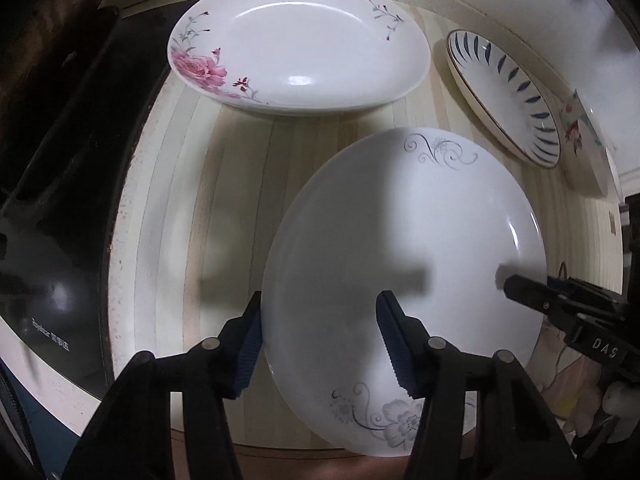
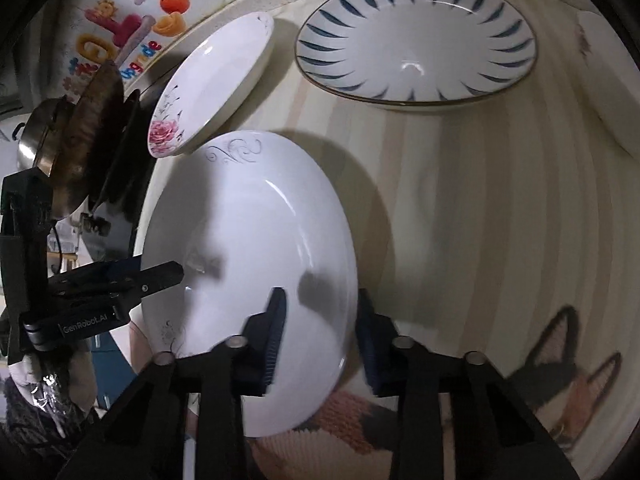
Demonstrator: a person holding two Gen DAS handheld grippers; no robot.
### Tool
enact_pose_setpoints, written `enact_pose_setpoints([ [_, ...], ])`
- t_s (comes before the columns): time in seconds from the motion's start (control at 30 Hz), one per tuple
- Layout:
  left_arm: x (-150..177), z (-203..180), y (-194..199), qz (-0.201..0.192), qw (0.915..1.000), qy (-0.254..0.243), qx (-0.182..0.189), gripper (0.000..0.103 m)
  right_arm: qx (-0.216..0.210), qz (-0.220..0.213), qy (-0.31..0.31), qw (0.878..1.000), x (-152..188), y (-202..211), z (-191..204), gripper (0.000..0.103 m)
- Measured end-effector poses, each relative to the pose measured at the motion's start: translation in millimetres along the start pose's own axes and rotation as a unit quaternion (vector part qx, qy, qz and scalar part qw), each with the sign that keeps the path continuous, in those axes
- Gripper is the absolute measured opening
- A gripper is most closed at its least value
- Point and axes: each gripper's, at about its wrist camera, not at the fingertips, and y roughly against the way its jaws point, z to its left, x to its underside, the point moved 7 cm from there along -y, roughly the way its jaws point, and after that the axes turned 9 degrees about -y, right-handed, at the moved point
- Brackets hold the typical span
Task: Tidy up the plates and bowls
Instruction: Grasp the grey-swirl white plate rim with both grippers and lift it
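Note:
A white plate with grey flower prints [image 1: 400,220] [image 2: 248,208] lies at the front of the pale striped table [image 1: 240,160], its near edge just past the table's edge. My left gripper [image 1: 320,300] straddles its left rim: one finger outside, the other over the bowl of the plate, with a gap left. My right gripper [image 2: 320,294] straddles the opposite rim the same way. Each gripper shows in the other view, the right gripper [image 1: 508,284] and the left gripper [image 2: 176,272]. Behind stand a pink-rose plate [image 1: 300,40] [image 2: 212,80] and a blue-stroke plate [image 1: 504,96] [image 2: 416,40].
A black induction cooker [image 1: 60,200] borders the table on the left, with a metal pot and dark pan [image 2: 80,140] on it. Another white dish with a colourful print [image 1: 584,140] sits at the far right. Cat-pattern fabric [image 2: 560,360] shows below the table's front edge.

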Motion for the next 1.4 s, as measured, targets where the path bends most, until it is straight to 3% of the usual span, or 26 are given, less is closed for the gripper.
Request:
enact_pose_setpoints([
  [0.3,16.0,-13.0,28.8,-0.013,0.9999,0.004,0.002,0.053,0.007,0.009,0.014,1.000,0.1,-3.9,0.9,0.030],
  [0.6,15.6,-43.3,45.4,-0.022,0.9995,-0.019,0.010,0.053,0.005,0.002,0.005,1.000,6.7,36.6,-30.3,0.030],
  [1.1,-21.0,-162.7,13.9,-0.007,0.9946,-0.101,0.025,0.053,0.020,-0.016,-0.060,0.998,27.4,107.2,-124.2,0.030],
  [1.4,-26.2,-196.2,-5.8,0.013,0.9916,-0.125,0.031,0.053,0.027,-0.019,-0.102,0.994,38.4,121.2,-174.1,0.030],
])
